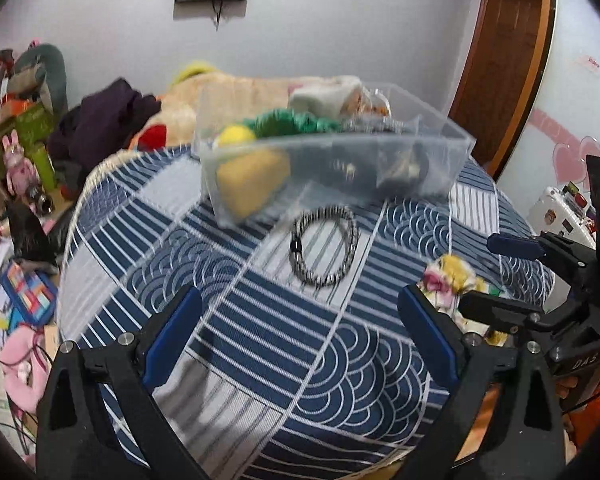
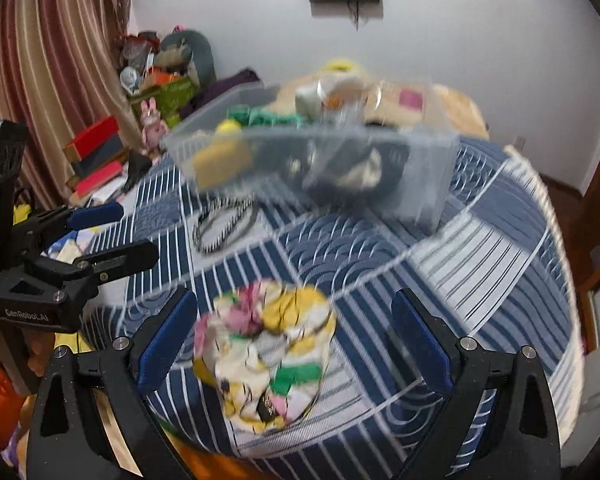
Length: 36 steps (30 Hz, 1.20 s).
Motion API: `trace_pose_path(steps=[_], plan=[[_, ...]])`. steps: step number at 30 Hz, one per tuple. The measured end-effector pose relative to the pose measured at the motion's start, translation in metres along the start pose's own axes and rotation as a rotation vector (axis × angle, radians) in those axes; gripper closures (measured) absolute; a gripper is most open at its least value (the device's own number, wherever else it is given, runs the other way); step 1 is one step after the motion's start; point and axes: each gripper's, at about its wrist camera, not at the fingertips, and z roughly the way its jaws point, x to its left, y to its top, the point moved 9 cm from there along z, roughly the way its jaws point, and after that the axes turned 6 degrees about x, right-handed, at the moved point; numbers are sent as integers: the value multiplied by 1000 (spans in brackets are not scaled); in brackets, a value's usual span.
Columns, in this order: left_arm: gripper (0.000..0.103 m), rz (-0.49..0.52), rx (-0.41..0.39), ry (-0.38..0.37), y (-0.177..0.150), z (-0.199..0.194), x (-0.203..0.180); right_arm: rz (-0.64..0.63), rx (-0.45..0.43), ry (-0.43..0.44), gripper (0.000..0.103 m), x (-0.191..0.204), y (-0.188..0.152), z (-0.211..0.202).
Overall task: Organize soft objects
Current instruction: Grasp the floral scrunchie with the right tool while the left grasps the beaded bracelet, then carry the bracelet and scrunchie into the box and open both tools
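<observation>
From my left wrist, my left gripper hovers with fingers spread and empty over the bed, facing the striped hair tie before the clear bin of soft things.

From my right wrist, my right gripper stands wide open around the floral cloth, not yet pinching; my left gripper crowds the left side.
</observation>
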Motion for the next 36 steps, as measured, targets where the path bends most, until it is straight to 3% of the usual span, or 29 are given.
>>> trace_pose_path(steps=[3,7,9,10,12,15,17,26,30,36], plan=[[4,-13,18,3,-6,8,0,1,29,21,6,3,-10,6],[4,-18,24,-1,-7,17,-3,-57,20,-27,7,12,-17,6],[7,-15,26,-1,-6,21,-6,-91,8,-38,26,17,-18,4],[13,-13,30,-5,-5,22,-7,-101,-1,-36,31,18,-17,3],[20,-7,42,-18,-3,28,-11,-96,-6,-14,59,18,-15,2],[26,-7,52,-31,2,35,-14,-67,-13,11,81,12,-14,1],[31,-12,53,-40,6,40,-16,-47,-28,11,88,8,-13,-2],[78,-16,24,-14,19,48,-13,37,-111,-28,89,-21,2,-25],[89,-15,18,-35,15,42,-15,56,-141,-42,89,-28,8,-33],[90,9,-33,-43,17,17,-20,65,-190,-54,89,-33,21,-49]])
